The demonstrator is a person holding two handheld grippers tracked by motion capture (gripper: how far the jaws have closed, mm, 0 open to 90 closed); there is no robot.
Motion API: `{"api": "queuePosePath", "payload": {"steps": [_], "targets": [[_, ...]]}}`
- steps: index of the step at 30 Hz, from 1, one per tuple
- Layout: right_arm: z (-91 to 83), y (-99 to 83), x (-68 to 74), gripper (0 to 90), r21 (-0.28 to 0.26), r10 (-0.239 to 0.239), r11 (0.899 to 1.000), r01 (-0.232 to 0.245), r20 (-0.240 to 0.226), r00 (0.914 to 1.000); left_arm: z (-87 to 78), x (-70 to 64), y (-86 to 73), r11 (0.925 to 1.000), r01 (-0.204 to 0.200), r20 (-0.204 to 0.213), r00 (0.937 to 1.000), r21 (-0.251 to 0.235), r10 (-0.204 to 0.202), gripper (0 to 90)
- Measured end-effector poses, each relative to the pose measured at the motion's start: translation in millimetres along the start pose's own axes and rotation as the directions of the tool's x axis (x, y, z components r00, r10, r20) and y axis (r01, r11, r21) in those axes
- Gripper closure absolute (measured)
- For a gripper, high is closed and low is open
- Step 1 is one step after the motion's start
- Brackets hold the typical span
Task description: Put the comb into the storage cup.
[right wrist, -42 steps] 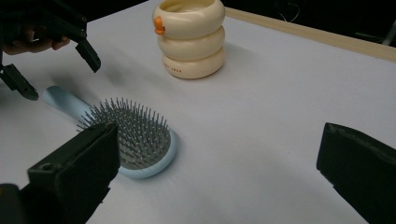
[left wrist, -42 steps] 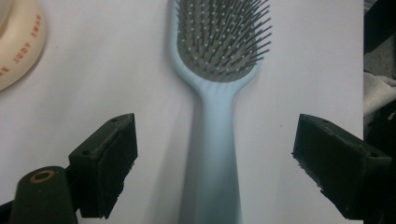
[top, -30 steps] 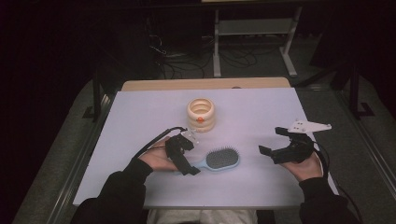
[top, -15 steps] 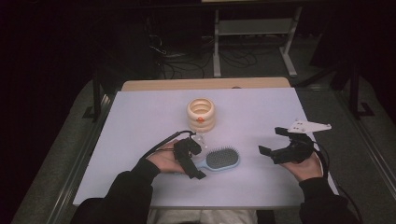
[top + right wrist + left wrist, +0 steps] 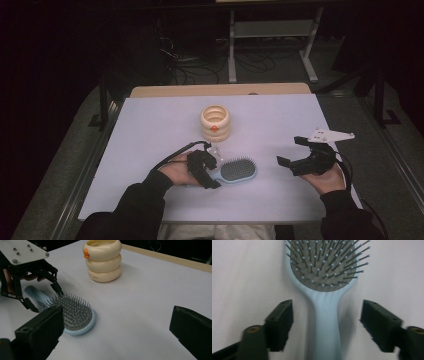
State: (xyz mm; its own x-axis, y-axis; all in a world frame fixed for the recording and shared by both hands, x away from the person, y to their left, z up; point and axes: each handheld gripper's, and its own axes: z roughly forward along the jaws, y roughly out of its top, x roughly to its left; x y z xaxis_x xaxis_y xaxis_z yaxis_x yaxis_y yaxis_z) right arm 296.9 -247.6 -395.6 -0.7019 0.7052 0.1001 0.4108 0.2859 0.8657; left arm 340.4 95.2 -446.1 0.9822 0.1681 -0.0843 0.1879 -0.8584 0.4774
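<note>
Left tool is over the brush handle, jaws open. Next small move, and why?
Probably close the left tool on the handle. In the left gripper view the jaws stand open on either side of the light blue handle, roughly centred, with a gap on each side, and the brush lies flat on the table, bristles up. The right tool is open and apart, so nothing blocks the grasp.

The white tabletop (image 5: 150, 150) carries 2 things: a cream ringed cup (image 5: 215, 123) near its middle, and a light-blue hairbrush (image 5: 234, 171) toward its near edge.
</note>
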Motion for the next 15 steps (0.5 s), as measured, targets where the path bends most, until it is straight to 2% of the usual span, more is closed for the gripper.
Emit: {"api": "queuePosePath", "payload": {"steps": [4, 7, 11, 15], "targets": [[-0.1, 0.0, 0.0, 0.0, -0.001, -0.001, 1.0, 0.001, 0.001, 1.0, -0.2, -1.1, 0.4, 0.9999, -0.015, -0.006, 0.9999, -0.006, 0.015, 42.6], [0.1, -0.1, 0.0, 0.0, 0.002, 0.001, 1.0, -0.001, 0.0, 1.0, -0.4, -2.6, 0.2, 0.9996, -0.029, -0.026, 0.9992, -0.005, 0.029, 48.1], [-0.2, 0.0, -0.1, 0.0, -0.002, 0.001, 1.0, -0.001, 0.0, 1.0, -1.1, -3.2, -0.7, 0.999, -0.045, -0.043, 0.998, -0.006, 0.045, 60.1], [-0.1, 0.0, -0.1, 0.0, -0.001, 0.0, 1.0, 0.0, 0.001, 1.0, -1.4, -3.5, -1.1, 0.9984, -0.056, -0.058, 0.9968, 0.0, 0.056, 67.1]]}}
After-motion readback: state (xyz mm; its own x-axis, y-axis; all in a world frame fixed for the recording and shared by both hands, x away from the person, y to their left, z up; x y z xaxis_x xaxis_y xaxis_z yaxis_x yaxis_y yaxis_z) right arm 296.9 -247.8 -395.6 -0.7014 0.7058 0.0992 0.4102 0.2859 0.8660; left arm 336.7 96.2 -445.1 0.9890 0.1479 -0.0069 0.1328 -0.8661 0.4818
